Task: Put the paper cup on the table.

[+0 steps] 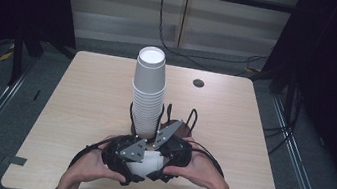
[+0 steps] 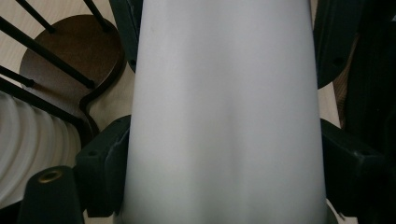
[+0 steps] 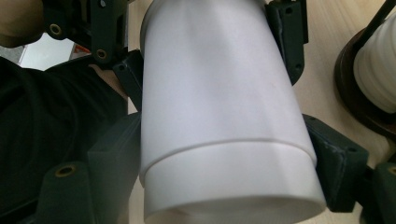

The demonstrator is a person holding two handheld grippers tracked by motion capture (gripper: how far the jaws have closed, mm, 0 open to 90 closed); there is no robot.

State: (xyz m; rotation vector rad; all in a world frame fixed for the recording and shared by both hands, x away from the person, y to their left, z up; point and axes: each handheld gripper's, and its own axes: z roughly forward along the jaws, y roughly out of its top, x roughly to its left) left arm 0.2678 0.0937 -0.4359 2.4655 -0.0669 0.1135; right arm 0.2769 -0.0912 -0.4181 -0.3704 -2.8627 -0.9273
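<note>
A white paper cup [image 1: 148, 165] lies level between both grippers, just above the table's near edge. My left gripper [image 1: 131, 166] is shut on it, with a black jaw pressing each side of the cup [image 2: 224, 93]. My right gripper [image 1: 162, 160] grips the same cup [image 3: 215, 93] from the other end, its own jaws tight on both sides. A step runs around the cup near the right gripper's end, like one cup nested in another. The left gripper [image 3: 205, 46] clamps the far end there. A tall stack of white cups [image 1: 148, 91] stands just behind.
The stack sits in a black wire holder [image 1: 193, 116] on a dark brown base [image 2: 70, 51] at the table's middle. A round cable hole [image 1: 198, 83] lies at the back right. The light wooden table [image 1: 81, 91] has bare room left and right. Cables trail from both grippers.
</note>
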